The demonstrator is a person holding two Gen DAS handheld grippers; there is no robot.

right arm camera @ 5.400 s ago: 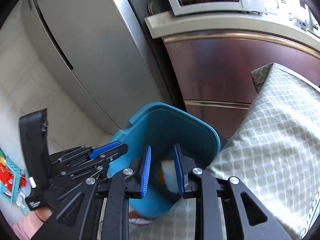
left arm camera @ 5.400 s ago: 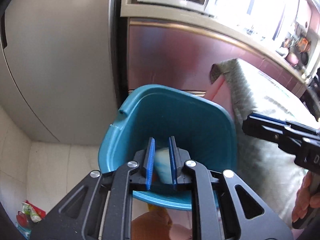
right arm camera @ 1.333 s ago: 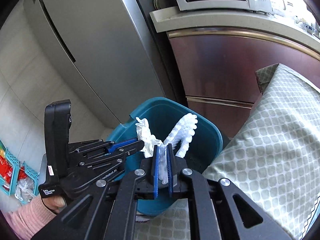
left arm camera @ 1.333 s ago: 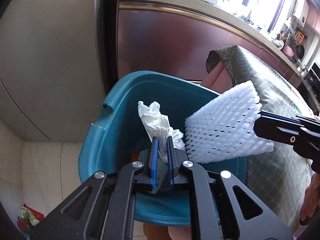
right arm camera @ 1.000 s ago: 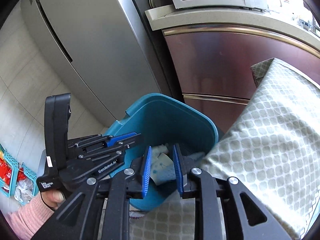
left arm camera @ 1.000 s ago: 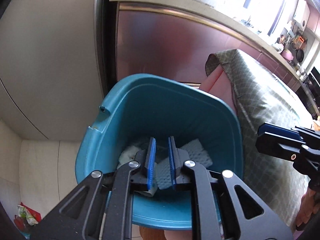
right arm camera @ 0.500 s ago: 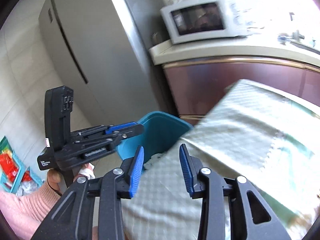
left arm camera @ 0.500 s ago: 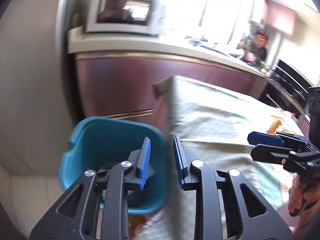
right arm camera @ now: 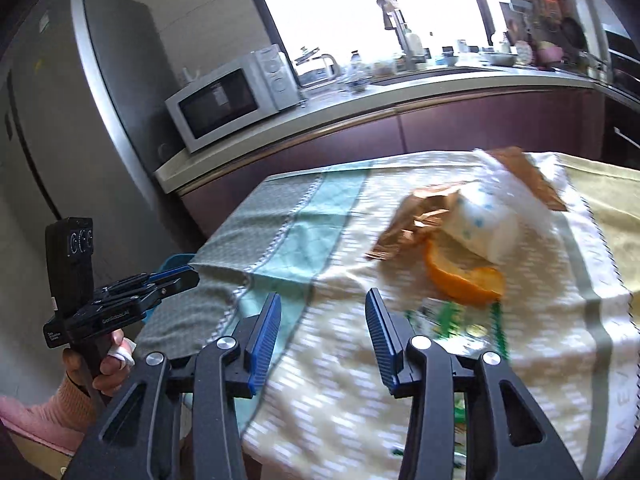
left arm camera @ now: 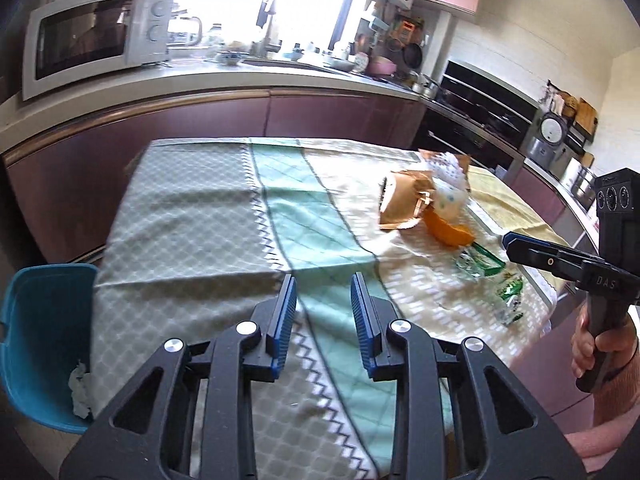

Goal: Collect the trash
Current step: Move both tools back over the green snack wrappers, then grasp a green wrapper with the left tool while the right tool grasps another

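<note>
My left gripper (left arm camera: pixel 323 316) is open and empty above the near part of the tablecloth-covered table (left arm camera: pixel 192 216). My right gripper (right arm camera: pixel 323 338) is open and empty over the table's near edge. A trash pile lies ahead: a brown paper bag (left arm camera: pixel 402 200), a white paper cup (right arm camera: pixel 482 226), an orange peel (right arm camera: pixel 464 278) and a green-and-clear plastic wrapper (left arm camera: pixel 482 266). The teal bin (left arm camera: pixel 34 344) stands by the table's left end with crumpled white trash (left arm camera: pixel 80 390) inside.
A purple-fronted kitchen counter (left arm camera: pixel 200 112) runs behind the table, with a white microwave (right arm camera: pixel 236 100) on it. A steel fridge (right arm camera: pixel 80 128) stands at the left. A black oven (left arm camera: pixel 480 100) is at the far right.
Both grippers let their trash fall into the bin, opened, and swung from the bin up and right to face the table and the trash pile.
</note>
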